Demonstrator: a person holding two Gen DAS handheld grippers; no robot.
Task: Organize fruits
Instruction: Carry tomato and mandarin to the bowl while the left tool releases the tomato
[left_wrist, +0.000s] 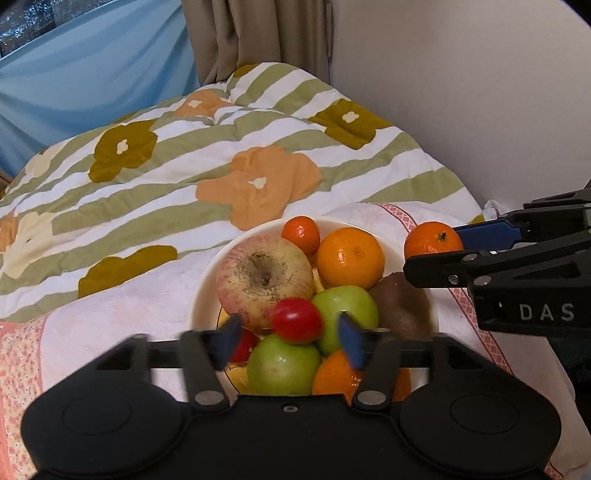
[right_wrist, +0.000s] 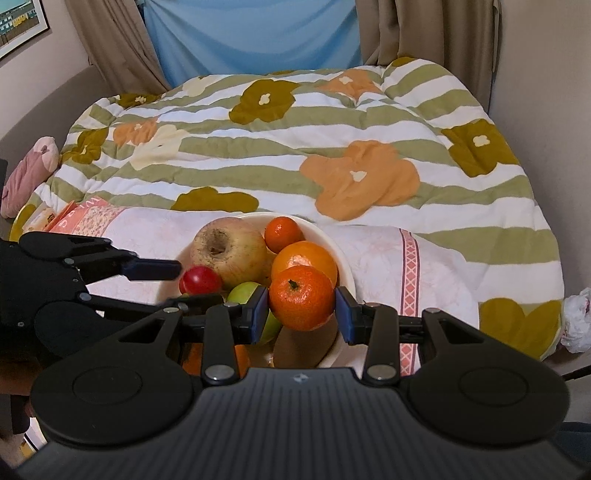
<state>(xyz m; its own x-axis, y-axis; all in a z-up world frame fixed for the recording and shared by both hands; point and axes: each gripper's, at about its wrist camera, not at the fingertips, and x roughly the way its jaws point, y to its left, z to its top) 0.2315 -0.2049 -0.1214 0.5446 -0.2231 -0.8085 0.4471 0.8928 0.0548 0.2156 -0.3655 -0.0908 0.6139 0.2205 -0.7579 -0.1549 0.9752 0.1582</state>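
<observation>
Over the bowl | your right gripper clamps the mandarin | left gripper released, cherry tomato loose between its pads

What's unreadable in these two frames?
- Left wrist view: left gripper fingers are motion-blurred; contact with the red tomato is unclear.
- Both views: the gripper bodies hide the near part of the bowl.
- Right wrist view: mandarin covers the fruit behind it.

soft, even indoor light without glare or hard shadows, strong fisheye bending and dark corners at the edges, and motion blur on the left gripper fingers.
</observation>
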